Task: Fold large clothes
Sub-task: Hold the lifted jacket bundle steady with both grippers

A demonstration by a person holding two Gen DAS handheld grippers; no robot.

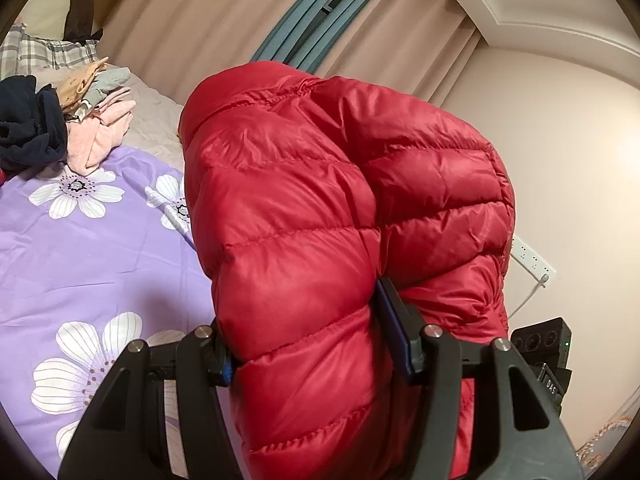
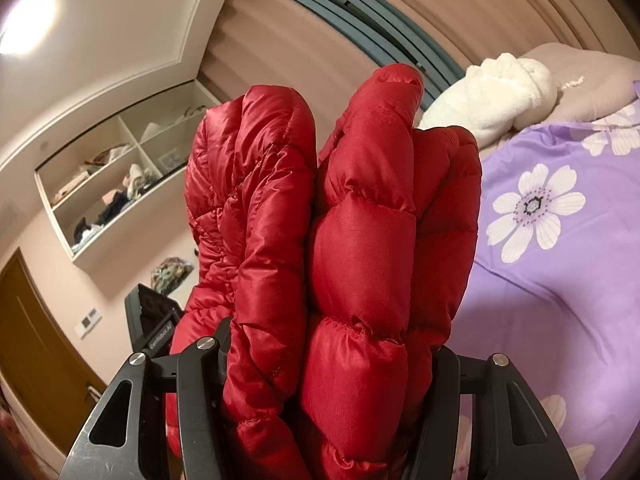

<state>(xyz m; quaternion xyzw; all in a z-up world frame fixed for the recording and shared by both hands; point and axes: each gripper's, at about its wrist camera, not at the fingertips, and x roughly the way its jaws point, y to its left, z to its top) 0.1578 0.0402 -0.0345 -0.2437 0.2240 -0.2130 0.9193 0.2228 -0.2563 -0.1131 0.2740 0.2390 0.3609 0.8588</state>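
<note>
- Holding a thick fold of the red jacket point(image 1: 340, 200), the left gripper point(image 1: 312, 344) has its two fingers clamped on the padded cloth, one finger on each side of the fold.
- In the left wrist view the jacket is raised above the bed point(image 1: 80, 240) and fills the middle of the picture; its quilted body bulges over the fingers and hides most of them.
- The purple sheet with white flowers covers the bed on the left side, below the jacket.
- A pile of clothes point(image 1: 80, 120) lies far on the bed, well apart from the jacket, with a dark garment and pink and grey pieces in it.
- Behind the jacket hang beige curtains point(image 1: 180, 20), and a white power strip point(image 1: 532, 258) sits on the wall at the right.
- In the right wrist view the right gripper point(image 2: 332, 356) is closed on the jacket point(image 2: 360, 220) too, with several padded layers squeezed between its fingers.
- The layers stand up from the fingers in two puffy columns, touching each other.
- The bed point(image 2: 560, 280) is at the right, and a white plush toy point(image 2: 492, 96) lies at its far end.
- At the left are wall shelves point(image 2: 108, 180) with mixed things and a brown door point(image 2: 36, 352).
</note>
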